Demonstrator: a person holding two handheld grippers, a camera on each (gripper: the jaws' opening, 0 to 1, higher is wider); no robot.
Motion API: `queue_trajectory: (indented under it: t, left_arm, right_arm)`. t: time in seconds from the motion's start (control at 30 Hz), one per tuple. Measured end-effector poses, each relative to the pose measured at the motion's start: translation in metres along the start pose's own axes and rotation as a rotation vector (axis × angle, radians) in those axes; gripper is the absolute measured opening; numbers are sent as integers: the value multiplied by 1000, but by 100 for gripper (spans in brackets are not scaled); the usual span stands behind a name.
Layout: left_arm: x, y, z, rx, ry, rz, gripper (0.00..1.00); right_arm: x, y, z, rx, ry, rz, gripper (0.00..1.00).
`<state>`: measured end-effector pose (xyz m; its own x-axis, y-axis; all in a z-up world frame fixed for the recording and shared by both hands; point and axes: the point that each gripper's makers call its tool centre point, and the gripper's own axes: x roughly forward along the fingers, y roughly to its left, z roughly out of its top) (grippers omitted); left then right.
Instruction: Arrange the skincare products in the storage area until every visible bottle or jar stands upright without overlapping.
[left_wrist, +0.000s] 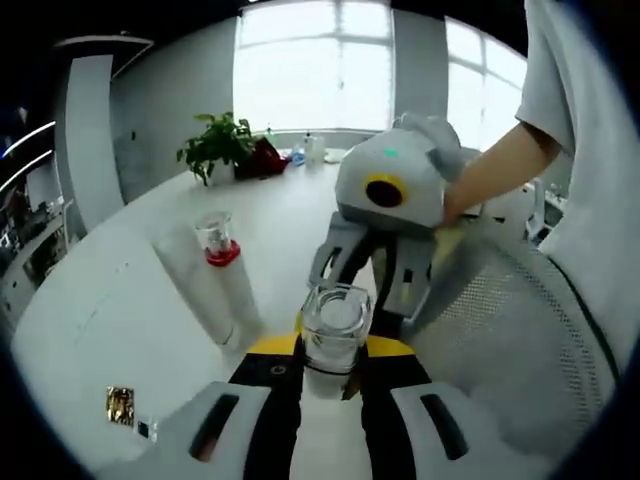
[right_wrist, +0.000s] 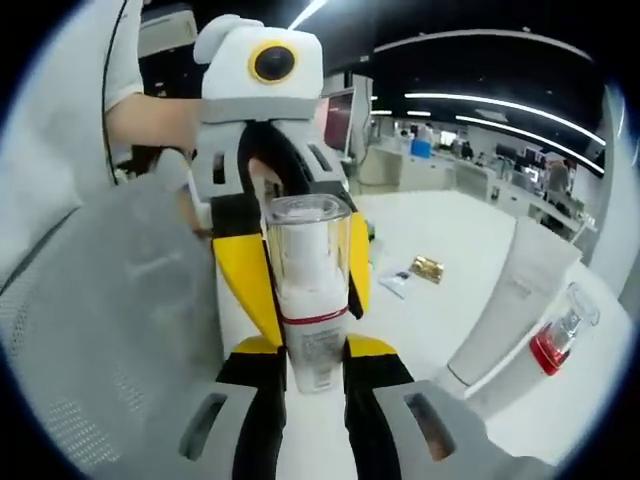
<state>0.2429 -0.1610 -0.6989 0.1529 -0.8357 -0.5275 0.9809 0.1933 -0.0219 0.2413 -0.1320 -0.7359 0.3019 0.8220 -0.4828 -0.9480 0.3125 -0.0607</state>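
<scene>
A clear-capped bottle (right_wrist: 308, 290) with a red band stands upright on the white table (left_wrist: 150, 300), clamped from opposite sides between the yellow-and-black jaws of the left gripper (left_wrist: 333, 375) and the right gripper (right_wrist: 308, 375). Just beside it lies a white tube (right_wrist: 510, 305) and, touching that, a small red-collared bottle (right_wrist: 558, 335). A gold packet (right_wrist: 427, 268) rests farther along the table, near a grey mesh chair back (right_wrist: 100, 330).
</scene>
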Motion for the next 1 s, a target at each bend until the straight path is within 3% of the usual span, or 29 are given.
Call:
queue_trajectory:
  t: [0.27, 1.0]
  left_arm:
    - [19, 5, -13, 3, 34, -9, 20]
    - [52, 14, -36, -23, 64, -17, 20]
  right_arm:
    - [5, -8, -22, 16, 45, -14, 21]
    - [11, -23, -62, 20, 94, -10, 21]
